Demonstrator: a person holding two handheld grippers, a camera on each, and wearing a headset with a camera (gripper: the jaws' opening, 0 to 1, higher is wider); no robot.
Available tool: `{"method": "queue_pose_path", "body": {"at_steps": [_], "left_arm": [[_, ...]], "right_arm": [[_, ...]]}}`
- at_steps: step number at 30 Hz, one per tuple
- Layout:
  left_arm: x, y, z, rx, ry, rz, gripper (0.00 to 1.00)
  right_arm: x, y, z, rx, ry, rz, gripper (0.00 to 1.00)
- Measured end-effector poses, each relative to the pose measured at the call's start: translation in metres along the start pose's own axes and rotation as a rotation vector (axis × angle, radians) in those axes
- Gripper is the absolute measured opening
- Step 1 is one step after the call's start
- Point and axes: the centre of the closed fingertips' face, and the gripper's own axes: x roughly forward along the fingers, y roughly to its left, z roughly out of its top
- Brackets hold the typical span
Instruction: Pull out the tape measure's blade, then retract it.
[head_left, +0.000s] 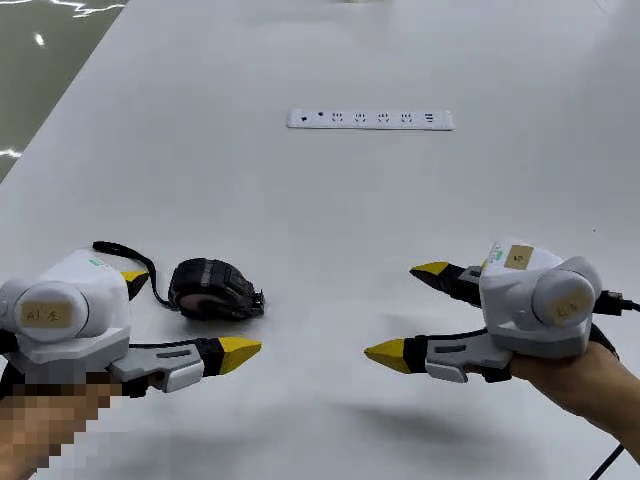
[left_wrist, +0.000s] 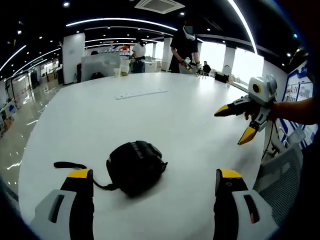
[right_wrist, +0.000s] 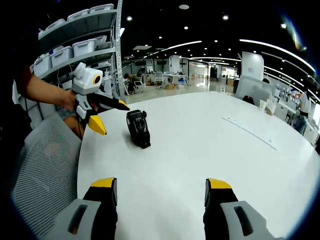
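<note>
Black tape measure (head_left: 215, 289) flat on the white bench (head_left: 330, 200), just ahead of the left gripper (head_left: 192, 311) and in line with the gap between its fingers (head_left: 225, 352), touched by neither. Blade not yet pulled out. In the left gripper view, closer to the view's left-hand finger than to the other. Thin black strap (head_left: 120, 252) looping from the case back past the far finger toward the person's side.

Left fingers spread wide, yellow tips well apart, gripping nothing.

Right gripper (head_left: 392, 311) well off to the right of the tape measure, held above the bench in a hand, fingers (head_left: 395, 353) likewise spread wide and gripping nothing, tips pointing toward the left gripper. Bare bench between the two sets of tips.

White power strip (head_left: 370, 119) far beyond both sets of fingers, lying across the bench. In the left gripper view, people standing past the bench's far edge.
</note>
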Motion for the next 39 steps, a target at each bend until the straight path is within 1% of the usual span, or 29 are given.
{"method": "queue_pose_path", "body": {"at_steps": [2, 6, 8, 13, 17, 22, 24, 25, 29, 35, 39], "left_arm": [[-0.002, -0.001, -0.001, 0.01, -0.007, -0.006, 0.99], [-0.005, -0.008, -0.001, 0.04, -0.018, -0.033, 0.99], [-0.006, -0.013, -0.002, 0.049, -0.021, -0.05, 0.99], [-0.008, -0.019, -0.001, 0.071, -0.036, -0.076, 0.99], [-0.009, -0.02, -0.003, 0.081, -0.033, -0.077, 0.99], [-0.014, -0.025, -0.002, 0.087, -0.055, -0.094, 0.99], [-0.016, -0.025, -0.001, 0.103, -0.068, -0.091, 0.99], [-0.017, -0.027, -0.002, 0.1, -0.067, -0.1, 0.99], [-0.02, -0.028, -0.005, 0.107, -0.066, -0.101, 0.99], [-0.027, -0.028, -0.004, 0.109, -0.073, -0.098, 0.99], [-0.03, -0.03, -0.005, 0.112, -0.074, -0.105, 0.99]], "right_arm": [[-0.005, -0.001, -0.002, 0.003, -0.012, -0.014, 0.72], [-0.013, -0.001, -0.006, 0.016, -0.019, -0.035, 0.74], [-0.016, -0.002, -0.007, 0.024, -0.031, -0.047, 0.75], [-0.024, 0.002, -0.01, 0.042, -0.044, -0.059, 0.79], [-0.03, 0.004, -0.009, 0.063, -0.068, -0.075, 0.81], [-0.037, 0.008, -0.011, 0.08, -0.084, -0.092, 0.85], [-0.04, 0.007, -0.013, 0.082, -0.088, -0.103, 0.86], [-0.041, 0.008, -0.013, 0.085, -0.092, -0.106, 0.87], [-0.044, 0.008, -0.016, 0.09, -0.096, -0.115, 0.89], [-0.05, 0.009, -0.017, 0.104, -0.11, -0.134, 0.93], [-0.052, 0.011, -0.016, 0.11, -0.116, -0.144, 0.97]]}}
